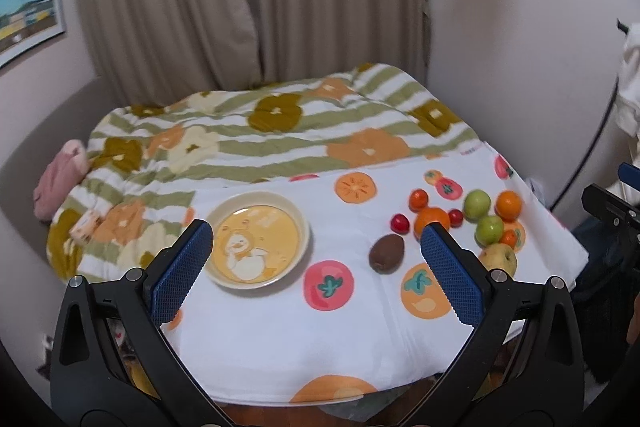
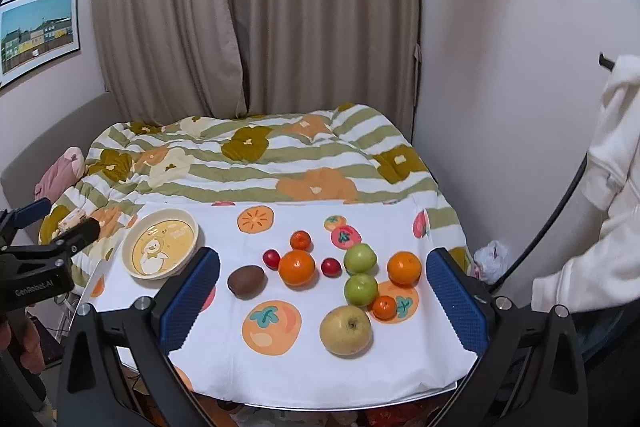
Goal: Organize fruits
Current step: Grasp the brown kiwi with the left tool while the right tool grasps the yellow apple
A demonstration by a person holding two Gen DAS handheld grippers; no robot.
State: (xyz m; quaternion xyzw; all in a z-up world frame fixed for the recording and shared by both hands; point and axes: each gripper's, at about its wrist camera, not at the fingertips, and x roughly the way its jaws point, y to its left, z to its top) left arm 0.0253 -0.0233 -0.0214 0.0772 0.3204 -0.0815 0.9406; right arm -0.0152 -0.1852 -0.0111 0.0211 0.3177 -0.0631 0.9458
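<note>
A cream bowl with a yellow duck picture (image 1: pixel 258 245) (image 2: pixel 160 243) stands empty on the left of a white fruit-print cloth (image 2: pixel 320 355). To its right lie a brown kiwi (image 2: pixel 247 279) (image 1: pixel 386 253), two oranges (image 2: pixel 297 267) (image 2: pixel 404 268), two green apples (image 2: pixel 360 258) (image 2: pixel 361 289), a yellow apple (image 2: pixel 346 329), two small tangerines (image 2: pixel 300 240) (image 2: pixel 384 307) and two small red fruits (image 2: pixel 271 258) (image 2: pixel 331 266). My left gripper (image 1: pixel 320 259) is open and empty, held above the cloth between bowl and kiwi. My right gripper (image 2: pixel 324 287) is open and empty above the fruit.
The cloth covers a small table set against a bed with a striped flower quilt (image 2: pixel 256 155). A pink cushion (image 1: pixel 60 183) lies at the bed's left. Curtains (image 2: pixel 256 7) hang behind. A white garment (image 2: pixel 608 187) hangs at the right.
</note>
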